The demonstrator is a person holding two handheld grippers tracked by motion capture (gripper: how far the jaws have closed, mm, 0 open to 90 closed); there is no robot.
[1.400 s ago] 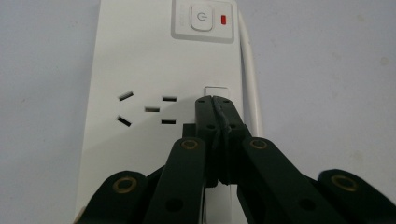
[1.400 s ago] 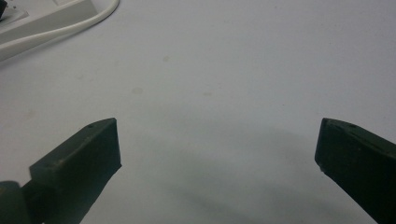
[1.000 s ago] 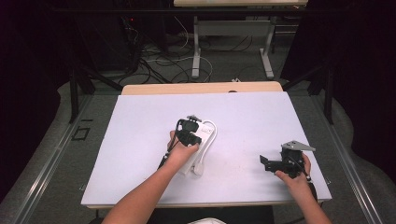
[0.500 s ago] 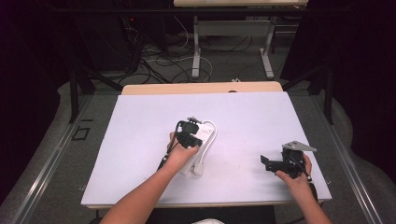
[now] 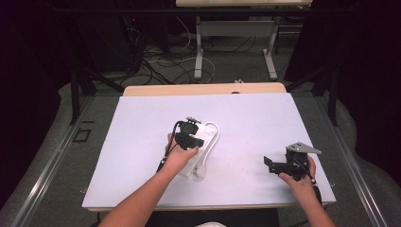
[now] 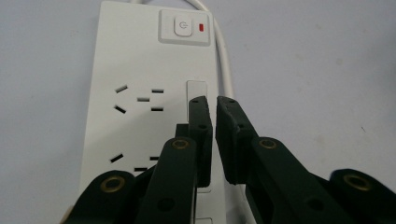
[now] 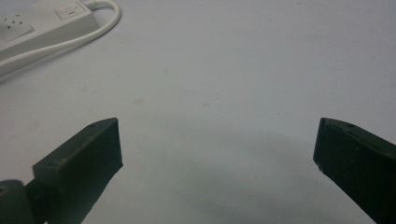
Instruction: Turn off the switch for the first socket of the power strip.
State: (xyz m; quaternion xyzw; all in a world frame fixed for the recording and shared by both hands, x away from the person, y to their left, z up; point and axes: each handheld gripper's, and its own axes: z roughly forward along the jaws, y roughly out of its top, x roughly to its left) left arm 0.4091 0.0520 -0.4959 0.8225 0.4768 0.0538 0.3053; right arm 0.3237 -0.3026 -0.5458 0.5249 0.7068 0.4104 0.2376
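Power strip (image 6: 140,112), white, lies near the middle of the white table (image 5: 142,142), its cord (image 5: 215,135) looping beside it. Directly over the strip hangs the left gripper (image 6: 214,105), jaws nearly pressed together on nothing. Well right of the strip, the right gripper (image 7: 217,144) rests with jaws spread wide.

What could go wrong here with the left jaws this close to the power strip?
The left gripper has its jaws nearly shut just above the power strip, near its edge beside the cord. Pushing down there may slide the strip or snag the cord. The right gripper is open and apart, so nothing steadies the strip.
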